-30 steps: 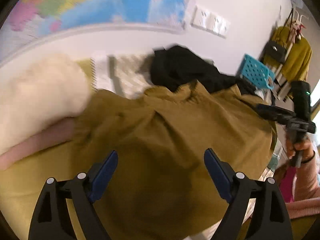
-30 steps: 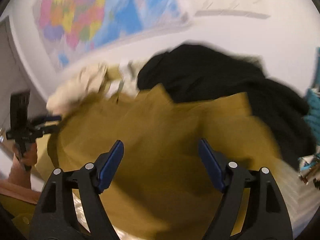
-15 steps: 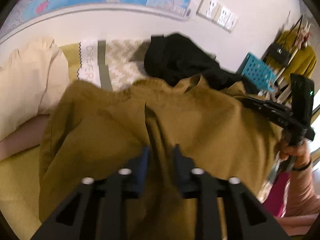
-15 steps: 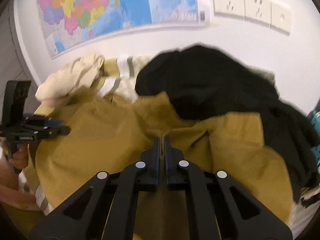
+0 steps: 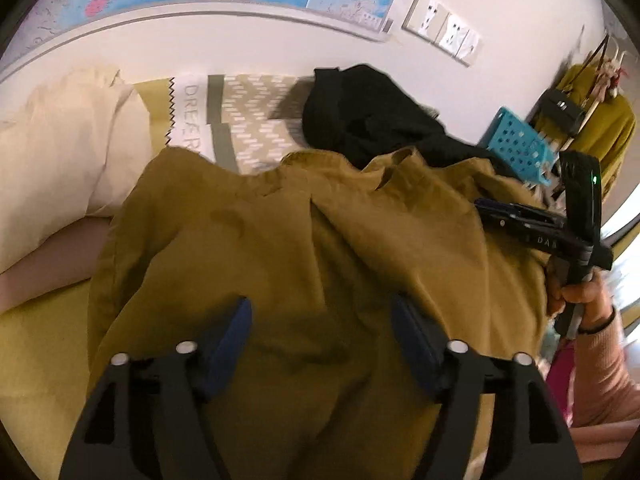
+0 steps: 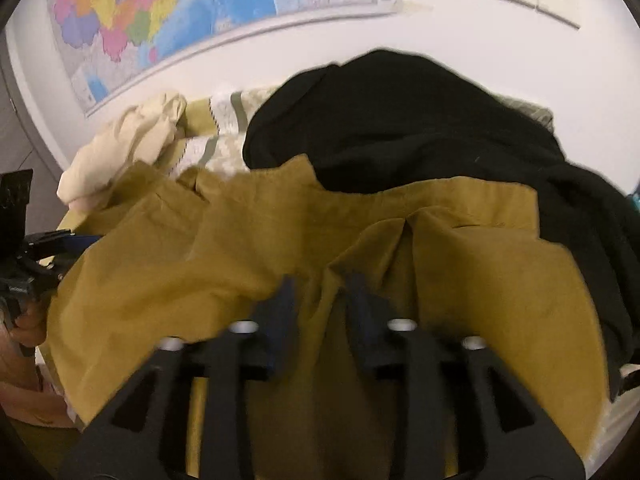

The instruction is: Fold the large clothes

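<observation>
Left gripper (image 5: 322,322), right gripper (image 6: 320,298) just reopened, spread above mustard garment (image 5: 320,248); turquoise basket (image 5: 516,148) only left view.

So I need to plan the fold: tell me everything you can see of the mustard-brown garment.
The mustard-brown garment is a large piece of soft, matte woven cloth, spread rumpled with creases and a hemmed far edge. It lies over the patterned bedding; the black garment overlaps its far edge. The left gripper and right gripper have just been opening above it, pads off the cloth.
</observation>
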The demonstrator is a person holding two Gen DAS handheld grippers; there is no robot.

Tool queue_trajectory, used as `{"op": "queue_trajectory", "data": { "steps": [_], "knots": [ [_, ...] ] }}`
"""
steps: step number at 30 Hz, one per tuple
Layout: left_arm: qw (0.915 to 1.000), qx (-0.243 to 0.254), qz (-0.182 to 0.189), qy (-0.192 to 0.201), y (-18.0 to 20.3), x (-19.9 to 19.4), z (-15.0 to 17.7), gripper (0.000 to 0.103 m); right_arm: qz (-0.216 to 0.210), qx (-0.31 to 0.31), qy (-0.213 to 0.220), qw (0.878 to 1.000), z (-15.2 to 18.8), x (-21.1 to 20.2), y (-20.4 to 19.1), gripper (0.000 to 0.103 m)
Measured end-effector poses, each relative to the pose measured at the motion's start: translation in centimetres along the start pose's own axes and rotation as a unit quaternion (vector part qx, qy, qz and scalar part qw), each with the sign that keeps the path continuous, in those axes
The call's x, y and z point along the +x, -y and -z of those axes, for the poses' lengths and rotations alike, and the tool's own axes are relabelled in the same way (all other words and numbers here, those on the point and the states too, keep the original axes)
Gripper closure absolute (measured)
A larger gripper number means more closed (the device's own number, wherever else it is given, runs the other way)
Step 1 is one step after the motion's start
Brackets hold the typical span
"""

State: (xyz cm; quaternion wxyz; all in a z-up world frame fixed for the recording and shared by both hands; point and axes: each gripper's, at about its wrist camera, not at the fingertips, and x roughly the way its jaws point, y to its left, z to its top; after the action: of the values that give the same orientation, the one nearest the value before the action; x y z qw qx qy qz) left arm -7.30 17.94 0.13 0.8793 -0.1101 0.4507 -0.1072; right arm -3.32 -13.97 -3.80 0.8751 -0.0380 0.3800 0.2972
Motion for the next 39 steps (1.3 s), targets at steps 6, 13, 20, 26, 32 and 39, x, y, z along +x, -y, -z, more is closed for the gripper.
{"op": "queue_trajectory", "data": {
  "steps": [6, 13, 20, 26, 32, 39],
  "knots": [
    [0.9992, -0.001, 0.035, 0.017, 0.4, -0.9, -1.2, 0.031, -0.055, -0.005, 0.045, 0.997, -1.4, -2.7, -1.8, 0.035],
    [0.9981, 0.027, 0.055, 0.003, 2.5, 0.0, -1.9, 0.030, -0.063, -0.046, -0.031, 0.996, -1.9, 3.2, -5.0, 0.057],
    [0.9988, 0.050, -0.003, -0.004, 3.9, 2.0, -1.6, 0.097, -0.048, -0.074, 0.018, 0.996, -2.3, 1.9, -6.3, 0.099],
    [0.9948, 0.059, -0.005, 0.083, 4.0, -1.8, -1.5, 0.095, -0.030, -0.112, 0.089, 0.989, -3.4, -0.3, -7.5, 0.100],
    [0.9978, 0.018, -0.062, 0.013, 1.2, 2.2, -0.5, 0.083, -0.040, -0.060, -0.027, 0.997, -2.7, 6.0, -5.4, 0.085],
    [0.9972, 0.031, -0.053, 0.044, 1.3, -0.5, 0.6, 0.046, -0.036, -0.039, 0.059, 0.997, -2.0, -2.0, -3.2, 0.045]
  ]
}}
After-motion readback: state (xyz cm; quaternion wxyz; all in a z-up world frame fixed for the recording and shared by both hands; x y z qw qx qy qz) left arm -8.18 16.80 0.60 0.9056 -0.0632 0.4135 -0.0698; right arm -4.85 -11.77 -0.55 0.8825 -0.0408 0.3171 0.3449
